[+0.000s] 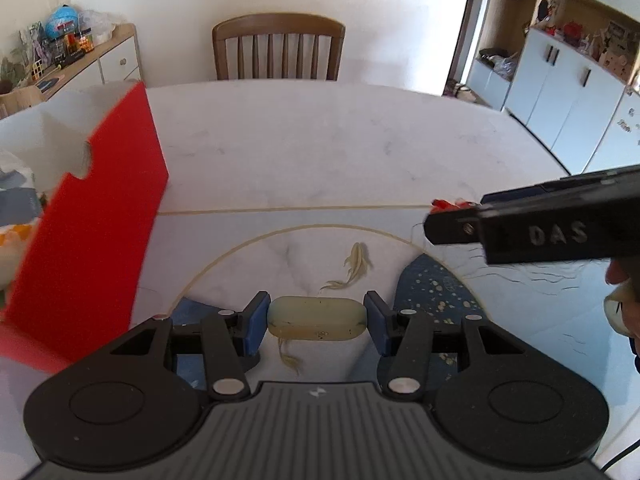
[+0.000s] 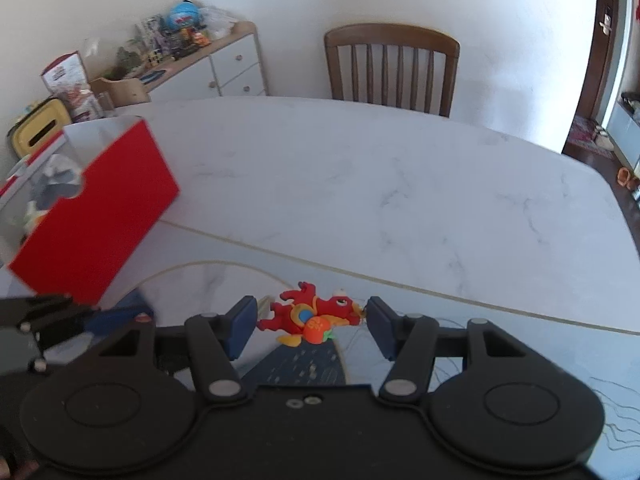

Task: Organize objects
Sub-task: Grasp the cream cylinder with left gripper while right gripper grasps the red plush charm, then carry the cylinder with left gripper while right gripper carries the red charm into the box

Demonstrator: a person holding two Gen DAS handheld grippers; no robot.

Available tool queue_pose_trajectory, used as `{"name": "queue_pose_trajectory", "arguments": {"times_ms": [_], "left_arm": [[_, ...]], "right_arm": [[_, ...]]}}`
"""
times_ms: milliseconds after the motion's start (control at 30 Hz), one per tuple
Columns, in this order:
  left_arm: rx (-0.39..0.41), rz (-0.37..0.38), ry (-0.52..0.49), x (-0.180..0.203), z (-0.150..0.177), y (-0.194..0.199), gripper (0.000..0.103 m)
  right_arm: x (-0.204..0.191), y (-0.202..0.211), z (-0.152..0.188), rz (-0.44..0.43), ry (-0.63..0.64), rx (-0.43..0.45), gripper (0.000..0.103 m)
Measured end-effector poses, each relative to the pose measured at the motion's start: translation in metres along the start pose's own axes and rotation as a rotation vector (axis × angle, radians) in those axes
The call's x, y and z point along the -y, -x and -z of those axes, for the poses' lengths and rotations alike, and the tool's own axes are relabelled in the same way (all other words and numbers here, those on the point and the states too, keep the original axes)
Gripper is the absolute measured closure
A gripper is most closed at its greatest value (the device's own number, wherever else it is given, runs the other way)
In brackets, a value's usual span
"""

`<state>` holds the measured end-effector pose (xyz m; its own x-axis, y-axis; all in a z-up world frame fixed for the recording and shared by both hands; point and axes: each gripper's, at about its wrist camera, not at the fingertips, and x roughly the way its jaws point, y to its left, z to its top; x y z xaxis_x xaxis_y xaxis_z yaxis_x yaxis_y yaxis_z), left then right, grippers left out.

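Daylight is pouring in from the right, washing the wall point(image 1: 380, 8) pale and glaring off the counter point(image 1: 320, 140) — the fisheye is bending the edges, and motion blur is smearing the red box point(image 1: 92, 220) — dark corners are vignetting.

A home dining room: marble table point(image 1: 320, 152), wooden chair point(image 1: 279, 46), toy-cluttered sideboard point(image 2: 224, 64).

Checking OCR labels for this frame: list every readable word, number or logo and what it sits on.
"DAS": raised letters on the side of the right claw, seen in the left wrist view.
Small light logo mark, no letters, on the left claw body.
Printed carton beside the sideboard: too blurred to read.
Packages on the sideboard: too small to read.
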<state>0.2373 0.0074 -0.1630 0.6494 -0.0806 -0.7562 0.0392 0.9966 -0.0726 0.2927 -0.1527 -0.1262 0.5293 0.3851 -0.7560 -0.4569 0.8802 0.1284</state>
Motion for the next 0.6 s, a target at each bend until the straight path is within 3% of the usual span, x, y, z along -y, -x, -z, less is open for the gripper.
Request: {"name": "queue_pose_trajectory", "arguments": {"times_ms": [600], "left_arm": [[0.094, 0.089, -0.075, -0.038, -0.010, 0.094, 0.053]], "right_arm": [[-0.058, 0.089, -0.003, -0.050, 0.117, 0.078, 0.044]]}}
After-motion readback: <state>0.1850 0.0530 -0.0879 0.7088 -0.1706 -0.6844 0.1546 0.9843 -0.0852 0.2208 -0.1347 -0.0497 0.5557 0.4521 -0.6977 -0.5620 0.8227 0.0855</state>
